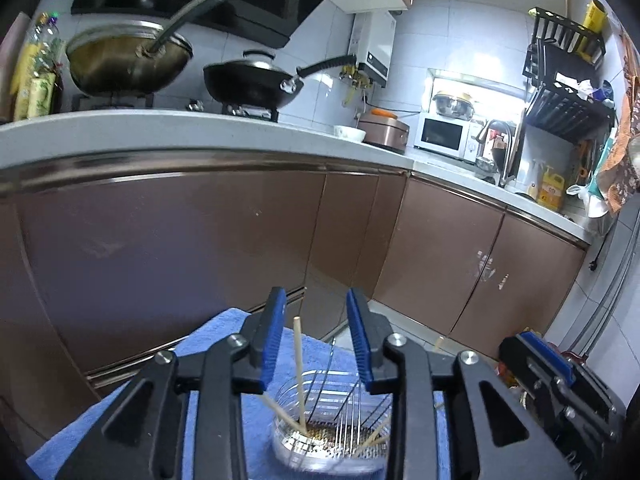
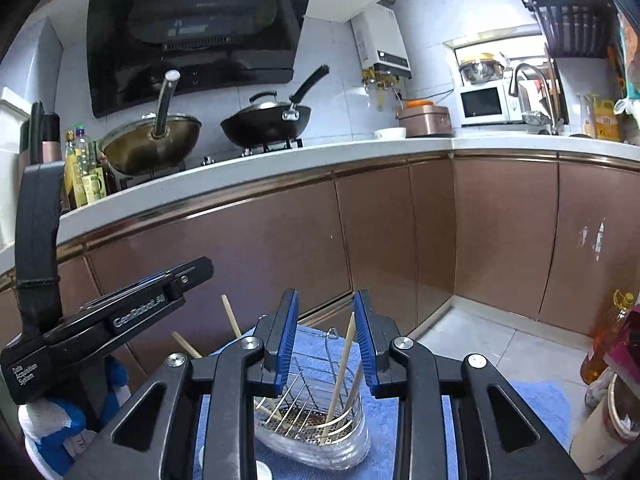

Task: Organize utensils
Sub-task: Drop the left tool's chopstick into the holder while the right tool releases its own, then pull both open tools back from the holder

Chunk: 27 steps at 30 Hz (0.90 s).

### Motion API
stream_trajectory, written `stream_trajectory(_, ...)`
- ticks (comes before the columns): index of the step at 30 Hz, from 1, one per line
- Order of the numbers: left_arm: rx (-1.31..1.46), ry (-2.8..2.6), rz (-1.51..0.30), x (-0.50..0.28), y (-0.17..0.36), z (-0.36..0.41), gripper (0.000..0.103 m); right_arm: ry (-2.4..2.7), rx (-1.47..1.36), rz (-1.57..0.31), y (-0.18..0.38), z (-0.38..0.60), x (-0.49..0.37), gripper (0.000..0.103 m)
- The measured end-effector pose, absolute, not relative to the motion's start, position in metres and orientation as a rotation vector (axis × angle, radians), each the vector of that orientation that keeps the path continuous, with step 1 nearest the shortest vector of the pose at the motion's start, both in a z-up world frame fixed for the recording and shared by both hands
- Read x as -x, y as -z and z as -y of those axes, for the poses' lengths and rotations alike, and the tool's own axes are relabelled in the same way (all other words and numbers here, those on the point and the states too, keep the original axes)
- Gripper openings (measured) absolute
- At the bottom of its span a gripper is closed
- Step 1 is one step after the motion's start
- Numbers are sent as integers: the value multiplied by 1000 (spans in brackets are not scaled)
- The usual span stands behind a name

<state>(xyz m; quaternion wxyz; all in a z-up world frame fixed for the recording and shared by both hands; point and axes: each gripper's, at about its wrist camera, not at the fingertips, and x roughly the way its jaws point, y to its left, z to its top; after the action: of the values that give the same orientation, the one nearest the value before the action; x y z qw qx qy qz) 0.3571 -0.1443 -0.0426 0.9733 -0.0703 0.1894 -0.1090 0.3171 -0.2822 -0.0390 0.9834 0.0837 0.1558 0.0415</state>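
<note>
Both grippers are poised over a wire utensil holder (image 2: 316, 412) that sits in a clear plastic tray on a blue towel (image 1: 224, 344). Left gripper (image 1: 316, 340): jaws part-open, blue pads apart, nothing pressed between them; one wooden chopstick (image 1: 299, 372) stands upright in the gap, touching neither pad as far as can be seen, lower end in the holder. Further chopsticks lean at angles inside the holder. Right gripper (image 2: 326, 338): jaws likewise part-open and gripping nothing; a chopstick (image 2: 340, 376) leans in the holder between the pads, top end near the right pad, contact cannot be told. The right wrist view shows the left gripper from the side, held by a hand in a blue-and-white glove (image 2: 60, 420). Background: brown cabinet doors (image 2: 260, 248), white worktop (image 2: 280, 160) carrying two woks (image 2: 264, 120) on the stove.
</note>
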Motion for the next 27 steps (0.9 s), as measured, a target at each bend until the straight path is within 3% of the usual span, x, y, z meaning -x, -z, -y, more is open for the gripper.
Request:
stream_trajectory(14, 44, 137, -330, -236, 2, 115, 31, -98, -198, -317, 11, 261, -234, 29)
stream_trajectory(17, 32, 124, -317, -213, -5, 108, 37, -109, -198, -311, 6, 254, -216, 29)
stream_trajectory(27, 30, 76, -296, -153, -16, 78, 42, -143, -193, -279, -10, 234, -165, 32)
